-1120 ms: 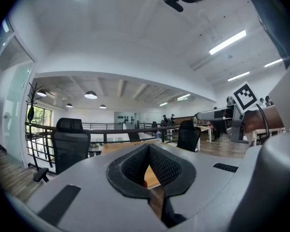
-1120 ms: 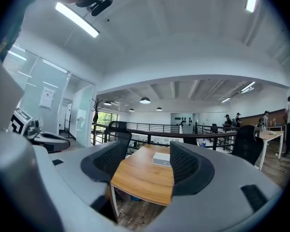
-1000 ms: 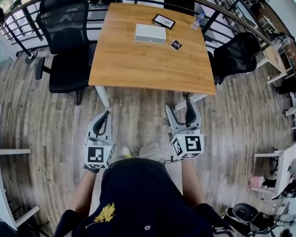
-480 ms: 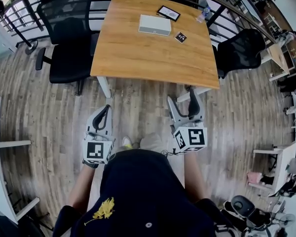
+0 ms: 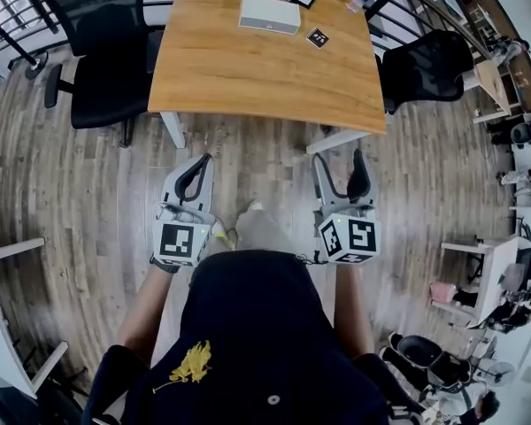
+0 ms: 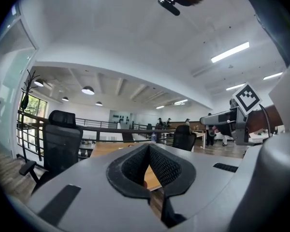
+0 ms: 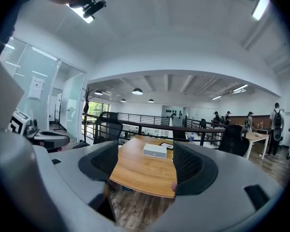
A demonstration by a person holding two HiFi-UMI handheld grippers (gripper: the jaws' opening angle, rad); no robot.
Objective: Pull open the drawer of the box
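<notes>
Overhead, the flat pale-grey rectangular box [image 5: 269,13] lies far along the orange-brown wooden table [image 5: 248,78], well apart from both grippers. The left gripper [image 5: 202,161] has its jaws together. The right gripper [image 5: 340,159] has just been opening its jaws, with nothing between them. Of the two gripper views, only the right shows the box.

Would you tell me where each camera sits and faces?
Head view: on the person's head, facing steeply down; left gripper, right gripper, torso, table.
Left gripper view: on that gripper, level along shut jaws toward a chair.
Right gripper view: on that gripper, along empty jaws that have just been opening, toward the table.
Head and right gripper views share the box.
</notes>
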